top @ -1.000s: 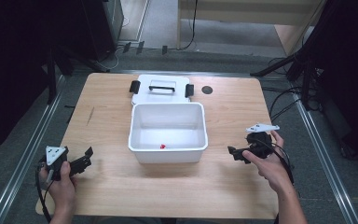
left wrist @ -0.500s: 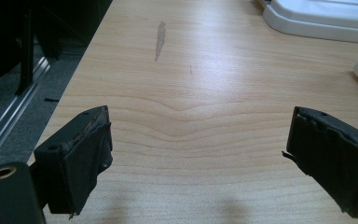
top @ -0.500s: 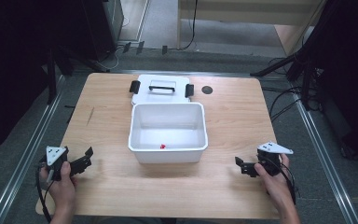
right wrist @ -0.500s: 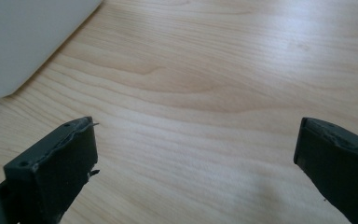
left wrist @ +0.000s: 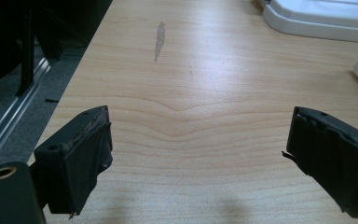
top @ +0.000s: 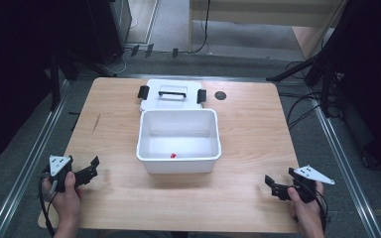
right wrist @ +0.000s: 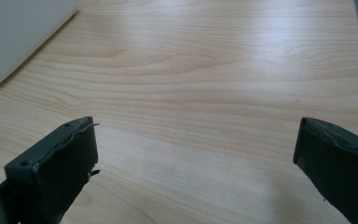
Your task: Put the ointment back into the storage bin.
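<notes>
A white plastic bin [top: 178, 159] stands open in the middle of the wooden table [top: 248, 124], with a small red piece [top: 172, 156] on its floor. Its white lid [top: 171, 92], with a black handle and black clips, lies flat behind it. My left gripper [top: 90, 168] rests near the table's front left, open and empty; its jaws stand wide apart over bare wood in the left gripper view [left wrist: 198, 154]. My right gripper [top: 274, 184] sits near the front right, also open and empty, with bare wood between its jaws [right wrist: 196, 158].
A dark round hole [top: 221, 95] marks the table top right of the lid. A grey scuff [left wrist: 160, 35] streaks the wood on the left side. Metal rails [top: 25, 163] and cables [top: 302, 111] run along the floor beside the table.
My right gripper has drawn back toward the table's front right edge and lowered. The left gripper has stayed where it was.
</notes>
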`<state>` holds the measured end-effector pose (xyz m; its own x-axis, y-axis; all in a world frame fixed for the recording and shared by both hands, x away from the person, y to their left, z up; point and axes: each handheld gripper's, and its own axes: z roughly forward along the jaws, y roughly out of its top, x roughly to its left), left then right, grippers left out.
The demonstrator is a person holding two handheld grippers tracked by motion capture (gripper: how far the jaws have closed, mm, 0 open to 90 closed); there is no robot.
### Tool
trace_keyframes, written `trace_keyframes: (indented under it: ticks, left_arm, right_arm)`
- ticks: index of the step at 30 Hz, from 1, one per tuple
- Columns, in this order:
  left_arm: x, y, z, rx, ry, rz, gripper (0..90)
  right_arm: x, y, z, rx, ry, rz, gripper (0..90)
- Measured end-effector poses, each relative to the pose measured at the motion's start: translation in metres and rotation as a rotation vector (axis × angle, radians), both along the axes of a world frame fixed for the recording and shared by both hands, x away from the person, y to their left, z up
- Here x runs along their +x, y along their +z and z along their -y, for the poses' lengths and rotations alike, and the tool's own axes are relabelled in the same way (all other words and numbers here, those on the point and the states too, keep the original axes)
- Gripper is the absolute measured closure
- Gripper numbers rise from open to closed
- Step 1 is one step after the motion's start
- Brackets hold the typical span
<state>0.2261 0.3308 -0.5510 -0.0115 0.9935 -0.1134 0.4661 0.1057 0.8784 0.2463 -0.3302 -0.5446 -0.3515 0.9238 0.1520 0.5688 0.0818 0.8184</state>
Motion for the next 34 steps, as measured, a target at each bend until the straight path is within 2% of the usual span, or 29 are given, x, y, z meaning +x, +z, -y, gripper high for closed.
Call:
trace_keyframes:
  ticks: [13, 15, 17, 31, 33, 34]
  left_arm:
    - [-0.001, 0.000, 0.001, 0.004, 0.000, -0.002, 7.0]
    - [-0.001, 0.000, 0.000, 0.006, -0.002, -0.001, 7.0]
    - [-0.001, 0.000, 0.000, 0.003, -0.004, 0.000, 7.0]
    - [0.000, 0.000, 0.000, 0.003, -0.007, -0.004, 7.3]
    - [0.000, 0.000, 0.000, -0.002, -0.006, -0.007, 7.3]
    - [0.000, 0.000, 0.000, -0.017, -0.014, -0.006, 7.3]
  right_arm:
    - [-0.021, -0.001, 0.018, 0.001, -0.057, 0.045, 3.8]
    - [-0.025, -0.002, 0.021, -0.012, -0.065, 0.048, 3.8]
    - [-0.028, -0.002, 0.023, 0.000, -0.078, 0.055, 4.2]
    - [-0.026, -0.003, 0.024, 0.011, -0.096, 0.038, 8.4]
    - [-0.026, -0.003, 0.024, 0.010, -0.095, 0.035, 10.0]
    - [-0.025, -0.003, 0.024, 0.010, -0.095, 0.032, 10.5]
